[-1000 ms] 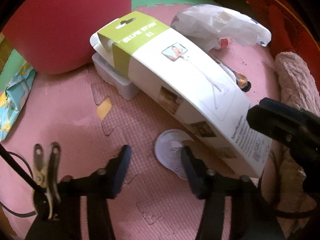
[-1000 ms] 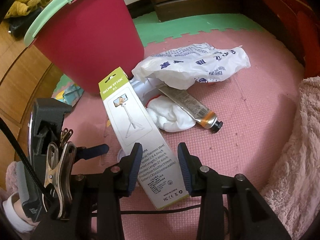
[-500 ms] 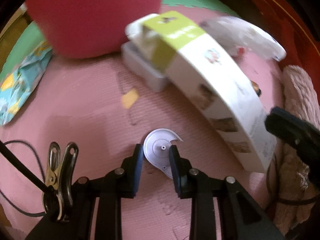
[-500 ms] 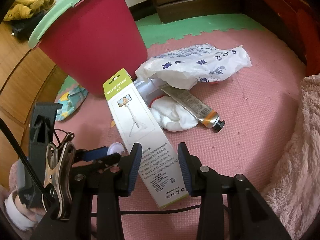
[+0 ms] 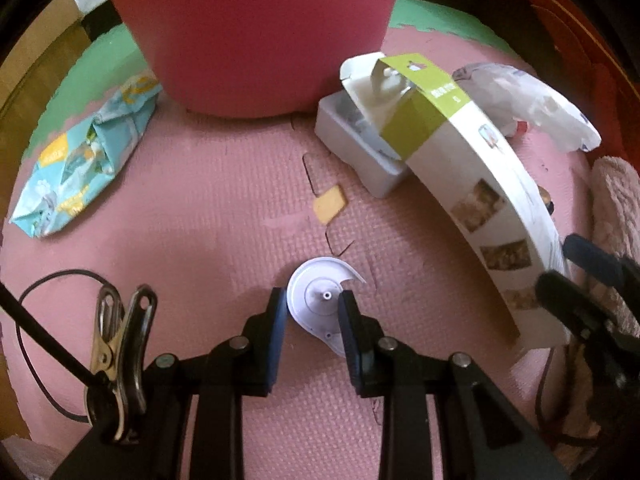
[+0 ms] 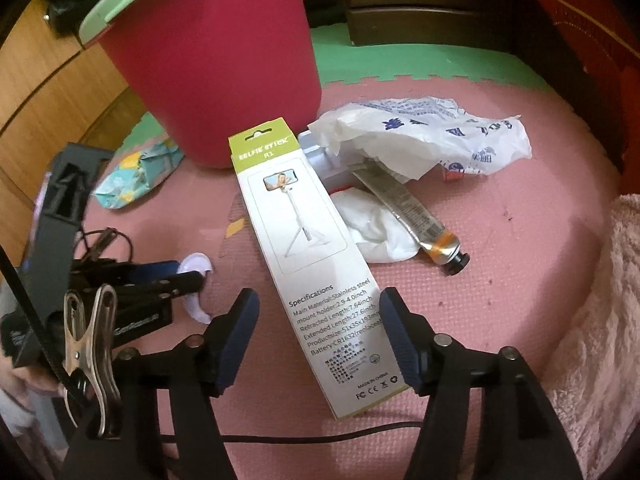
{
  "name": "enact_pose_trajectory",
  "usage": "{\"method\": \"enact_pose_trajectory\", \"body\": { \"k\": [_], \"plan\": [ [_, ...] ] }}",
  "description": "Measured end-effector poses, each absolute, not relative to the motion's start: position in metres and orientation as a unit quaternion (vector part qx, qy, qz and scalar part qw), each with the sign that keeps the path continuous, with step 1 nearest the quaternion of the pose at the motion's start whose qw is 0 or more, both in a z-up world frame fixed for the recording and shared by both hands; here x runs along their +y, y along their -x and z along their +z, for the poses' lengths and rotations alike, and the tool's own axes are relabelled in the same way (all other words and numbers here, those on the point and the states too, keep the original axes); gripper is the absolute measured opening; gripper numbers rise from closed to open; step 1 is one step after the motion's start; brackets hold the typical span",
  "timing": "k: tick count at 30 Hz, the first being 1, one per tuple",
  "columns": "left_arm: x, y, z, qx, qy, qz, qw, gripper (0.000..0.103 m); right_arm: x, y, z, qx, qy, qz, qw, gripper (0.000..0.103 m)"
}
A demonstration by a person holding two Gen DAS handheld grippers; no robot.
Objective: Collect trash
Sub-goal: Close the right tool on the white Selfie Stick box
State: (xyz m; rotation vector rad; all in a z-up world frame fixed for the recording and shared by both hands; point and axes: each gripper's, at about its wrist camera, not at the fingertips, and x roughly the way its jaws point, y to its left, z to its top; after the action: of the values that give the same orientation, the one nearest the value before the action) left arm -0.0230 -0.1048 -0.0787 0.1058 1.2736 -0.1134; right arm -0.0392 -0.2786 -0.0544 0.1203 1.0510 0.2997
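1. The left gripper (image 5: 312,312) is clamped on a white plastic disc (image 5: 320,300) lying on the pink foam floor mat (image 5: 180,240), 1 pad on each edge.
2. The right gripper (image 6: 320,332) has just been opening; its jaws now stand wide on either side of the near end of the selfie stick box (image 6: 308,248), not touching it.
3. The box runs from the near right toward the red bin (image 6: 212,60) at the far side.
4. Right of the box lie a crumpled white plastic bag (image 6: 432,136), a white wad (image 6: 376,232) and a squeezed tube (image 6: 416,216).
5. A blue patterned packet (image 5: 84,160) lies to the left of the bin.
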Motion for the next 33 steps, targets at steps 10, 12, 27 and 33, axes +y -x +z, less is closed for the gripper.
{"method": "enact_pose_trajectory", "body": {
  "k": [10, 12, 27, 33],
  "plan": [
    [-0.113, 0.027, -0.069, 0.582, -0.060, -0.058, 0.809, 0.027, -0.270, 0.031, -0.056, 0.497, -0.021, 0.125, 0.858, 0.065],
    [-0.110, 0.028, -0.070, 0.583, -0.057, -0.057, 0.809, 0.027, -0.273, 0.032, -0.056, 0.496, -0.025, 0.125, 0.859, 0.065],
    [-0.095, 0.023, -0.075, 0.586, -0.044, -0.059, 0.807, 0.027, -0.259, 0.031, -0.062, 0.504, -0.006, 0.137, 0.852, 0.065],
    [-0.093, 0.024, -0.073, 0.582, -0.042, -0.061, 0.810, 0.027, -0.248, 0.028, -0.074, 0.523, 0.015, 0.137, 0.841, 0.064]
  ]
}}
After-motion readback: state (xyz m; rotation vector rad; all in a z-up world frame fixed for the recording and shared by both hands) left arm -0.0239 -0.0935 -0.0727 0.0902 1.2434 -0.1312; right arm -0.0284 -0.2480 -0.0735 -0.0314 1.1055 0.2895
